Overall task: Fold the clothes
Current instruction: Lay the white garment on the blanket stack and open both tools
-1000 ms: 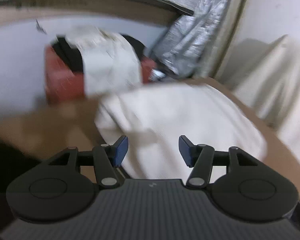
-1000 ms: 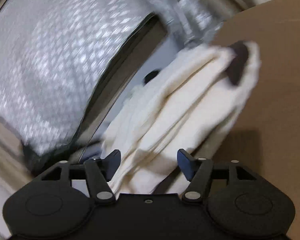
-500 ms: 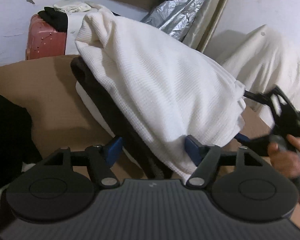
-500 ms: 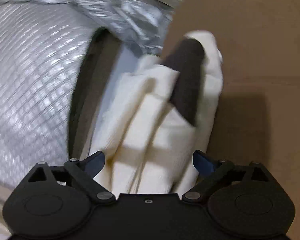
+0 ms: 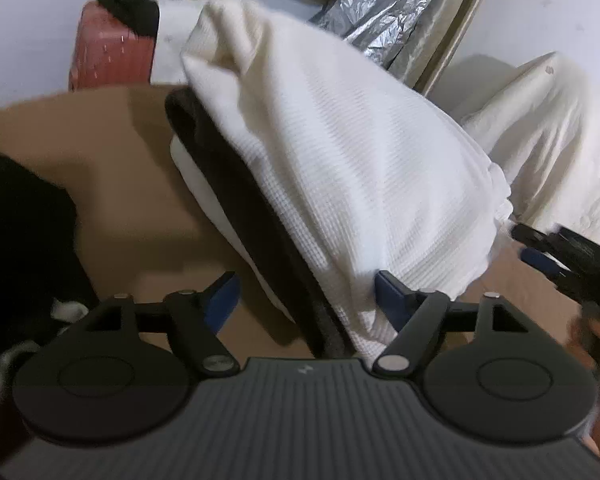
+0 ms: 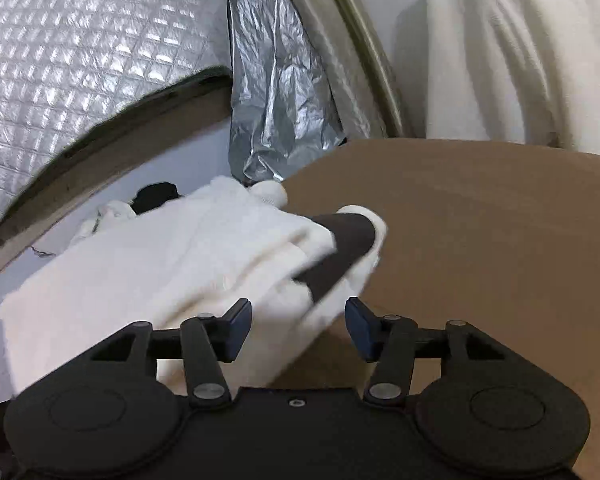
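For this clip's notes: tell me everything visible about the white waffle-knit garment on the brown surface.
The white waffle-knit garment is folded into a thick bundle, its top layer humped and creased. A dark grey band shows along one folded edge, with another white layer beneath it. The garment rests on the brown tabletop, one end reaching the far edge. The left tongs straddle its near corner, one blue pad against the cloth. The right tongs stand open around its other end.
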The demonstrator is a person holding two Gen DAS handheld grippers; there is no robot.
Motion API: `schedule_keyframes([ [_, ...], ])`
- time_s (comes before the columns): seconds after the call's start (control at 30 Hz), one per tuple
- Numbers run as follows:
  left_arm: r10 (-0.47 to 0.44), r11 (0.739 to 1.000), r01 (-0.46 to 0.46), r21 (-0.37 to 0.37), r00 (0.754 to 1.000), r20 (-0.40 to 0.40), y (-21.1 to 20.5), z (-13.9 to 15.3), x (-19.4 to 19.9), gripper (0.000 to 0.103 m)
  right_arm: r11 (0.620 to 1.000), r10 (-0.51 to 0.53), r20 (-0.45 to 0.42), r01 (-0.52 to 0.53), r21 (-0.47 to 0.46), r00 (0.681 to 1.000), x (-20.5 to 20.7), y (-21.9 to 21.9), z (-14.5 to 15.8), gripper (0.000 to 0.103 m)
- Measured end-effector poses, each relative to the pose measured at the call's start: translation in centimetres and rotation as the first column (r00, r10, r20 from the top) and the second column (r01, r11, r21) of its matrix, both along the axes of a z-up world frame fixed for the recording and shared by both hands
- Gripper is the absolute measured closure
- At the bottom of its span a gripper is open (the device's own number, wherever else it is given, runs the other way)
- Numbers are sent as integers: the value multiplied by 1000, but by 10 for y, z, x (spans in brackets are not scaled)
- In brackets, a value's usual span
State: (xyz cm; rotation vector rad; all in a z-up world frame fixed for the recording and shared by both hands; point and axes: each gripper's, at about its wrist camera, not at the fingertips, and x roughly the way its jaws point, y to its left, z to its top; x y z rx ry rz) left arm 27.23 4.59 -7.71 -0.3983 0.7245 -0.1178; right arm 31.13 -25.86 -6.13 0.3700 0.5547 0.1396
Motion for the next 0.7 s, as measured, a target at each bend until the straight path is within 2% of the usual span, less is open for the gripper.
schedule_keyframes([
  [0.07, 12, 999, -12, 48, 1000, 4, -4, 8, -5, 20, 999, 22, -22, -22, 27, 1000, -21, -9, 3, 44],
  [0.17, 22, 993, -22, 118, 1000, 7, -13, 20, -13, 15, 999, 43, -30, -43, 4, 999, -72, -25, -5, 42],
  [0.23, 31, 985, -31, 167, 1000, 0, -23, 25, -19, 10, 998, 57, 1, -57, -42, 998, -96, -28, -2, 42],
  [0.3, 43, 975, -40, 217, 999, -7, -38, 30, -27, 10, 994, 65, 22, -62, -86, 998, -112, -30, 4, 42],
  [0.47, -21, 983, 17, 181, 1000, 19, -65, 43, -53, 6, 988, 89, 19, -86, -128, 996, -133, -33, 24, 41],
  [0.63, 10, 966, -13, 258, 1000, 16, -80, 48, -86, 5, 975, 187, 60, -178, -132, 981, -152, -28, 33, 29],
  [0.7, -3, 957, -2, 289, 1000, 19, -86, 46, -103, 5, 973, 186, 60, -175, -148, 981, -164, -27, 32, 24],
])
